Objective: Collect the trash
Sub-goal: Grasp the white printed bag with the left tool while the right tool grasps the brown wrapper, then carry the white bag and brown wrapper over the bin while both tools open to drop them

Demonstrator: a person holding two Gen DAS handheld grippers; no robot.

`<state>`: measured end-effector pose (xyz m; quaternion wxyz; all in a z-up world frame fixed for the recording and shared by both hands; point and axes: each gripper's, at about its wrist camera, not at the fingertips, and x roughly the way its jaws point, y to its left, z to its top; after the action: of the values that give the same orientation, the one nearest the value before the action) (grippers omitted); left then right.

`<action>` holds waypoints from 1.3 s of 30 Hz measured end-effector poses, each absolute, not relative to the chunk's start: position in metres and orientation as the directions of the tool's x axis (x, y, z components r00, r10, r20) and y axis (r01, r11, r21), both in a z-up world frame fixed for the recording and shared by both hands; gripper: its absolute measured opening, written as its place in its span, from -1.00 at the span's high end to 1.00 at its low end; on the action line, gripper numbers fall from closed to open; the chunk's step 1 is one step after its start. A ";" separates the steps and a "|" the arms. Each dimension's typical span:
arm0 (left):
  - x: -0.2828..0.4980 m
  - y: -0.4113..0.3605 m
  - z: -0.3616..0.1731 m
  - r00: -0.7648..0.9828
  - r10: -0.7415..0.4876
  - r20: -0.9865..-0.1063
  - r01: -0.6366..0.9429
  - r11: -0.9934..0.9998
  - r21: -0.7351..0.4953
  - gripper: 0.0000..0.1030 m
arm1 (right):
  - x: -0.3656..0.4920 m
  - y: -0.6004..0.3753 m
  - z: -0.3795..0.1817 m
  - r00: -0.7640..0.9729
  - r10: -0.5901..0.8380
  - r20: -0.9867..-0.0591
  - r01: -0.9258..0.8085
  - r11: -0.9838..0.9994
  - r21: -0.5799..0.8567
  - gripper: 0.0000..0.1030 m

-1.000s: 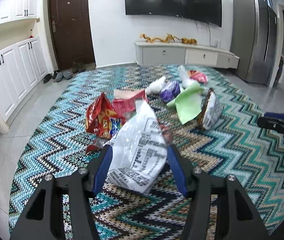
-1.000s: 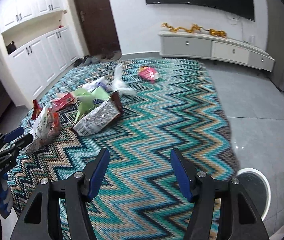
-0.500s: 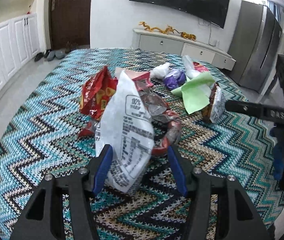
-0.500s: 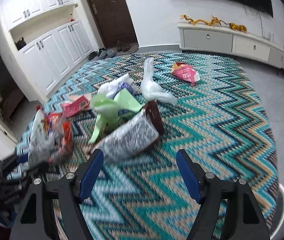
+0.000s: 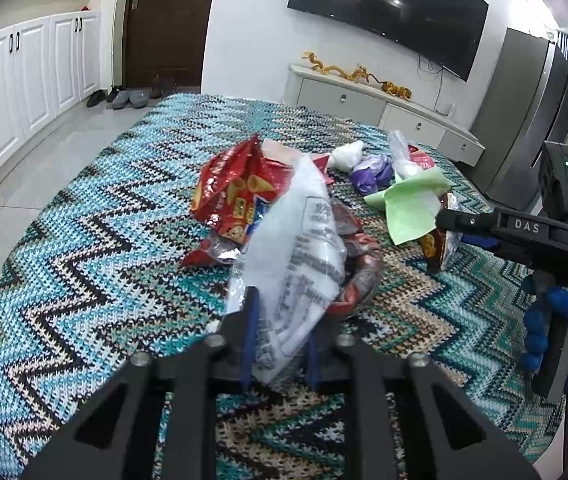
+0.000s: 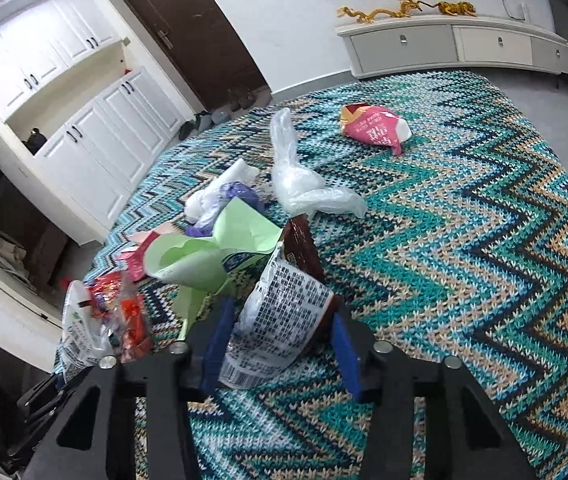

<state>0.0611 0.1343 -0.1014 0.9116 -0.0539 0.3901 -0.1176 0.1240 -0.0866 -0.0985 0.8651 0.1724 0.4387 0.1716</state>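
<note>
My left gripper [image 5: 284,320] is shut on the lower edge of a white printed plastic bag [image 5: 299,248], which stands up from the zigzag rug [image 5: 84,264]. Behind it lie a red snack bag [image 5: 232,192] and crumpled red wrappers [image 5: 359,280]. My right gripper [image 6: 282,312] straddles a silver and brown snack bag [image 6: 284,320]. Its jaws are closing, and both blue pads [image 6: 220,336] touch the bag's sides. A blue-gloved hand [image 5: 559,328] holds that gripper [image 5: 455,228]. Green paper [image 6: 220,248] lies just beyond the silver bag.
More trash lies farther out on the rug: a clear plastic bag [image 6: 303,184], a purple bag [image 6: 240,196], a pink packet [image 6: 375,128] and a pink carton [image 6: 140,256]. A low white TV cabinet [image 6: 455,44], white cupboards [image 5: 32,80] and shoes [image 5: 124,98] border the rug.
The left jaws closed on the white bag, which now stands more upright. The right gripper came forward over the silver bag, and its jaws narrowed around it.
</note>
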 end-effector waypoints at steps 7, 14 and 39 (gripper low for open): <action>0.043 0.137 -0.091 0.687 -0.235 -0.688 0.140 0.971 -0.193 0.80 | 0.084 -0.106 -0.078 0.599 0.475 -0.645 -0.195 0.867 0.458 0.46; 0.027 0.116 -0.063 0.721 -0.227 -0.655 0.167 0.974 -0.154 0.81 | 0.050 -0.130 -0.049 0.671 0.446 -0.593 -0.198 0.878 0.436 0.47; 0.006 -0.226 -0.039 0.431 -0.552 -0.714 0.739 0.670 -0.072 0.80 | -0.096 -0.398 -0.096 0.724 -0.072 -0.686 0.383 0.869 0.313 0.46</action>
<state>0.0062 -0.2258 -0.0388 0.8364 0.1266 0.3681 -0.3859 -0.0955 -0.3981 -0.0958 0.9015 0.2223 0.3492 -0.1261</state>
